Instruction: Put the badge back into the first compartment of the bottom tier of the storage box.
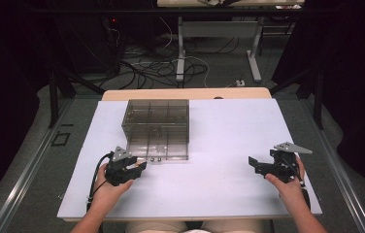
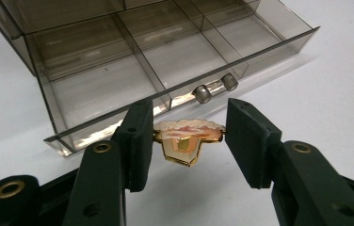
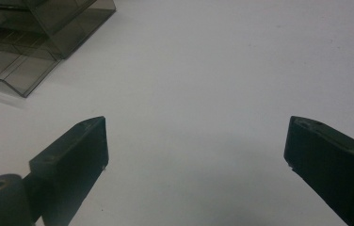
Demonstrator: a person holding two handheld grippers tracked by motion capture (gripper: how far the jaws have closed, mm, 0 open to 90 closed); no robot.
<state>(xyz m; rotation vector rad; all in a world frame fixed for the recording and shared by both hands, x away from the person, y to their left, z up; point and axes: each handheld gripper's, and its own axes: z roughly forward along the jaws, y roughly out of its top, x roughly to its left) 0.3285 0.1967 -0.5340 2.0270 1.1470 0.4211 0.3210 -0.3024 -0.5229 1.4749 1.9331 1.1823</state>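
A small gold-edged enamel pin, pink and cream, sits between the pads of my left gripper, which is shut on its two side edges just above the white sheet. That left gripper hovers at the front left corner of a smoky clear drawer box. The box's bottom drawer is pulled out toward me, showing divided compartments and two clear knobs on its front. My right gripper rests far to the right; its jaws stand wide open over bare sheet.
A white sheet covers the wooden table. The drawer box's corner shows at the upper left of the right gripper view. Beyond the table's far edge lie cables and table legs on the floor.
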